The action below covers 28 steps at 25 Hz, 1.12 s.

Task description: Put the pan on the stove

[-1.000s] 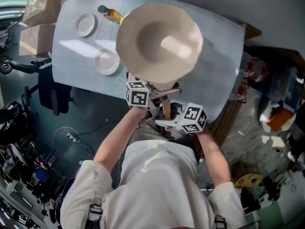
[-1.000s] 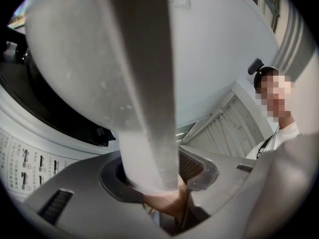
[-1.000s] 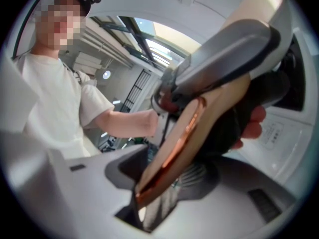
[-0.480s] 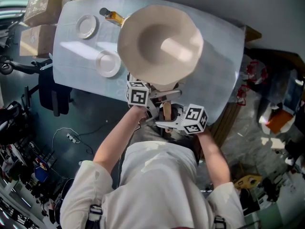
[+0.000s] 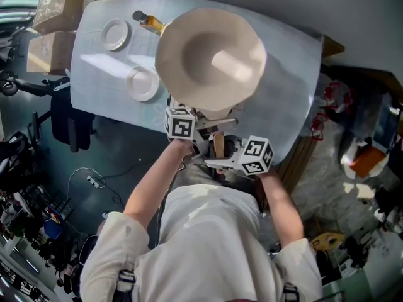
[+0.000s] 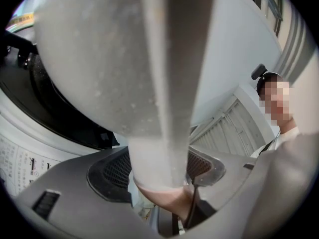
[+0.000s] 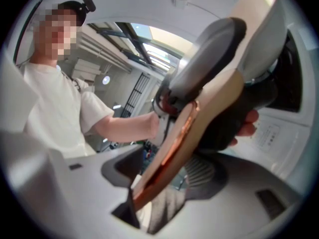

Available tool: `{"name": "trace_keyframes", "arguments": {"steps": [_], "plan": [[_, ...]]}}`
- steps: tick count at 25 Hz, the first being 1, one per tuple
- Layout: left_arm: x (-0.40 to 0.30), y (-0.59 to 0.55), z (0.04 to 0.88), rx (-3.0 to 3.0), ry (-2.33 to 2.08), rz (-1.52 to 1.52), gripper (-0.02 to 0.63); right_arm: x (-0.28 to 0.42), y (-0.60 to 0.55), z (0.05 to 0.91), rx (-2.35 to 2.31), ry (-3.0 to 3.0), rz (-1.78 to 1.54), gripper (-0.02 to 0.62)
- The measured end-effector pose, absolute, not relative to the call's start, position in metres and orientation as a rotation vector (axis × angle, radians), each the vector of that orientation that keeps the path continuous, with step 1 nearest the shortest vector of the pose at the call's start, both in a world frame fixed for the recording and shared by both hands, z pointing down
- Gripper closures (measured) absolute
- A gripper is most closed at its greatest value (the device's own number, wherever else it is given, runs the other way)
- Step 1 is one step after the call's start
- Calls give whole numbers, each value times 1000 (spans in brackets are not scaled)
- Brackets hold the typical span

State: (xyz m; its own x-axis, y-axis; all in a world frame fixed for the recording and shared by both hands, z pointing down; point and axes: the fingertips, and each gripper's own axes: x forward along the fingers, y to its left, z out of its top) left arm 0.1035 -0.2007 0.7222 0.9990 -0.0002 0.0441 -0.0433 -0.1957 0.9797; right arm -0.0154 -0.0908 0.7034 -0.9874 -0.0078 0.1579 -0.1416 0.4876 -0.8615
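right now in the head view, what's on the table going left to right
upper plate → lower plate → pan; the bottle is left out, as it sits level with the lower plate across the picture

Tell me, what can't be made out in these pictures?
1. Stove: in the head view the pan covers it entirely; the left gripper view shows only a dark strip.
2. Whether the pan rests on the stove: its own body hides the contact in every view.
3. Print on the stove's white front: too small and blurred, left gripper view.
4. Bottle: partly behind the pan's rim, head view.
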Motion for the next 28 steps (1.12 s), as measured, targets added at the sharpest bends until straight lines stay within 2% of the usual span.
{"name": "trace_keyframes", "arguments": {"steps": [10,20,28], "plan": [[74,-212,727,1799,-179,48,284,7,-99,710,222,-2569,1543,341],[15,-213,734,1817,-356,116,284,37,-117,716,419,-2539,1491,341],[-34,-209,700,1915,-468,157,290,71,-128,702,623,-2511,1381,342]]}}
